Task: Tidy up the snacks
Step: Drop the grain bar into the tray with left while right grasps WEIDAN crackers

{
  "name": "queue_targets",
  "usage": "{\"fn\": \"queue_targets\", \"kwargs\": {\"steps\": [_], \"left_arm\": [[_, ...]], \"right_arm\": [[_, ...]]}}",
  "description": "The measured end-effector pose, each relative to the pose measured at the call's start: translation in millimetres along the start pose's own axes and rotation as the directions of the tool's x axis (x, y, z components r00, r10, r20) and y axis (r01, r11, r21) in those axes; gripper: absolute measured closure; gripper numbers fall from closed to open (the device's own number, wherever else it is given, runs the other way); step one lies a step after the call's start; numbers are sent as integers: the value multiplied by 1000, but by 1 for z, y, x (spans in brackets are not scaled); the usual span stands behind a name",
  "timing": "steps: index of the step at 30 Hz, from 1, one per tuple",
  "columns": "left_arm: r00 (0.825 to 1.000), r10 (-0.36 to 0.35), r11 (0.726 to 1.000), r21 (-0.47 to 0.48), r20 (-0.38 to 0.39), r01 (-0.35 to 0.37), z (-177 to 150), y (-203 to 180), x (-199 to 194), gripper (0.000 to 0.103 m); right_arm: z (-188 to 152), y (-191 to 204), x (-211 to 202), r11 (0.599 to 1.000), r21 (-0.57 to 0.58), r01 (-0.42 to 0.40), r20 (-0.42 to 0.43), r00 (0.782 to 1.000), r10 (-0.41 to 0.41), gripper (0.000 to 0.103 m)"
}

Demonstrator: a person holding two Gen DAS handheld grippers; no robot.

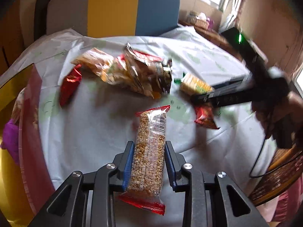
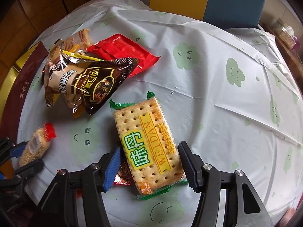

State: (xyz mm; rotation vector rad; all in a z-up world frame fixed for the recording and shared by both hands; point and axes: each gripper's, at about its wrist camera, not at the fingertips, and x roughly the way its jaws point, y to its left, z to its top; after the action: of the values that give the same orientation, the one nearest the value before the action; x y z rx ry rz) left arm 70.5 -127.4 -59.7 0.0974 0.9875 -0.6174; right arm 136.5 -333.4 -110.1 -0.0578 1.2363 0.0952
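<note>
My left gripper (image 1: 149,152) is shut on a grain bar in a clear wrapper with red ends (image 1: 148,151), held above the table; it also shows in the right wrist view (image 2: 36,147). My right gripper (image 2: 149,151) is shut on a Weidan cracker pack with green ends (image 2: 149,143), also seen in the left wrist view (image 1: 195,86). A pile of snack bags (image 2: 85,77) lies at the left of the table: a dark brown bag, a beige bag and a red wrapper (image 2: 121,51). A small red packet (image 2: 122,176) lies under the crackers.
The round table has a white cloth with green faces (image 2: 217,98). A red and gold box (image 1: 28,132) stands at the left edge. A wicker basket (image 1: 280,172) sits at the right. A yellow and blue chair (image 1: 132,7) stands behind the table.
</note>
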Motion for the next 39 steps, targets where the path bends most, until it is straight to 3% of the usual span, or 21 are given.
{"fn": "queue_targets", "kwargs": {"steps": [4, 8, 10, 13, 17, 20, 23, 31, 39], "left_arm": [[996, -24, 998, -48, 90, 29, 10, 12, -45, 71], [985, 18, 986, -165, 174, 11, 20, 49, -91, 71], [984, 73, 962, -272, 161, -27, 20, 78, -101, 71], [986, 113, 901, -431, 125, -49, 10, 124, -110, 71], [983, 163, 867, -487, 80, -104, -10, 155, -112, 71], [989, 139, 834, -545, 57, -86, -21, 169, -103, 71], [993, 115, 818, -570, 38, -73, -27, 170, -93, 71], [998, 65, 833, -551, 9, -49, -32, 163, -77, 69], [991, 134, 842, -530, 24, -101, -32, 161, -87, 69]], "right_arm": [[-1, 3, 0, 1000, -11, 9, 4, 1000, -9, 43], [0, 0, 0, 1000, -14, 15, 7, 1000, -14, 43], [1, 0, -1, 1000, -12, 16, 8, 1000, -16, 43], [1, 2, -1, 1000, -13, 18, 9, 1000, -18, 43], [1, 0, -2, 1000, -16, 19, 9, 1000, -19, 43], [1, -1, -1, 1000, -15, 20, 11, 1000, -20, 43], [0, 0, -2, 1000, -15, 23, 13, 1000, -23, 43], [0, 0, -2, 999, -18, 28, 14, 1000, -28, 43], [0, 0, -2, 999, -22, 34, 18, 999, -34, 43]]}}
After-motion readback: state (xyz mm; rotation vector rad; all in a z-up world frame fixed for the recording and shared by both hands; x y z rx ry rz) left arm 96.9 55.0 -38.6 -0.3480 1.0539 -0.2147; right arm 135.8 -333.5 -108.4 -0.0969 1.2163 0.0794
